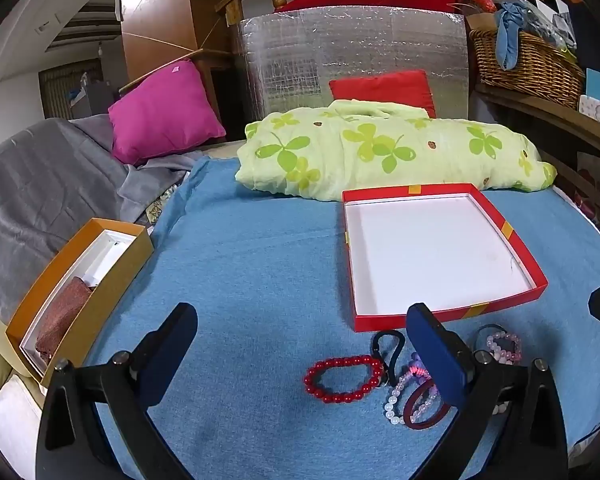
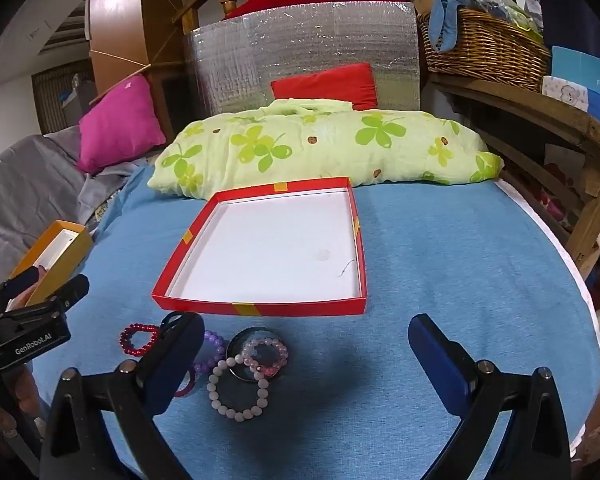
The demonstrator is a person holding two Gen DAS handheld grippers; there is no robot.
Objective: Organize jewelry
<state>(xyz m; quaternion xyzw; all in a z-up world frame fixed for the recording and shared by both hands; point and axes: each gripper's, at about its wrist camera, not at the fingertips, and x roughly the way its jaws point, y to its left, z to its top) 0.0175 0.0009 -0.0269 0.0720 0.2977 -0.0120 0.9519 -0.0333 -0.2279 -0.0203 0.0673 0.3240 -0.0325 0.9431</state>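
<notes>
A shallow red box (image 1: 524, 256) (image 2: 260, 308) with a bare white floor lies on the blue cloth. In front of it sits a small heap of jewelry: a red bead bracelet (image 1: 342, 378) (image 2: 139, 338), a pale pink bead bracelet (image 2: 238, 392), a pink bead bracelet (image 1: 504, 346) (image 2: 266, 356), purple beads (image 2: 212, 350) and dark hair ties (image 1: 388, 346). My left gripper (image 1: 306, 354) hovers open just left of the heap, its right finger (image 1: 436, 356) covering part of it. My right gripper (image 2: 308, 354) is open above the cloth; its left finger (image 2: 176, 360) overlaps the heap.
An orange box (image 1: 76, 280) (image 2: 60, 252) with a white insert and a reddish pouch lies at the cloth's left edge. A green clover-print bundle (image 1: 380, 152) (image 2: 320, 140) lies behind the red box. Pink and red cushions, a foil panel and a wicker basket (image 2: 484, 52) stand further back.
</notes>
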